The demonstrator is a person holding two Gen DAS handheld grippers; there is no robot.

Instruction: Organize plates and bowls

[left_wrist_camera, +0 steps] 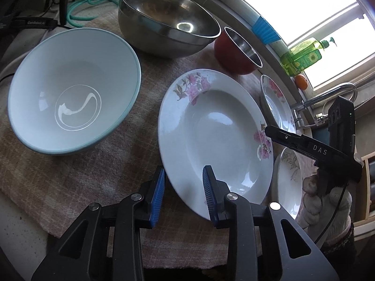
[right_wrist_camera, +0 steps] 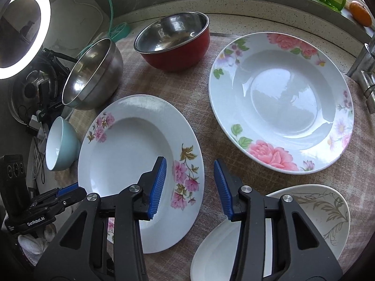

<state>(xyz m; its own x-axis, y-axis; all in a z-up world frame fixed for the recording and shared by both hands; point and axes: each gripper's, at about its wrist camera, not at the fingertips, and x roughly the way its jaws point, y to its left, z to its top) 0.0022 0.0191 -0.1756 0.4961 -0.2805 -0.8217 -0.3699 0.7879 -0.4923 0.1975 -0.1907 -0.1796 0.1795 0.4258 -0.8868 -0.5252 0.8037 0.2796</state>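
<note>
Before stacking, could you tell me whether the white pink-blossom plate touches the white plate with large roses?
Apart: the right wrist view shows cloth between blossom plate and rose plate.

We see a speckled stone counter under a checked cloth, a bright window above its sill, a chrome tap, and a glowing ring light.
</note>
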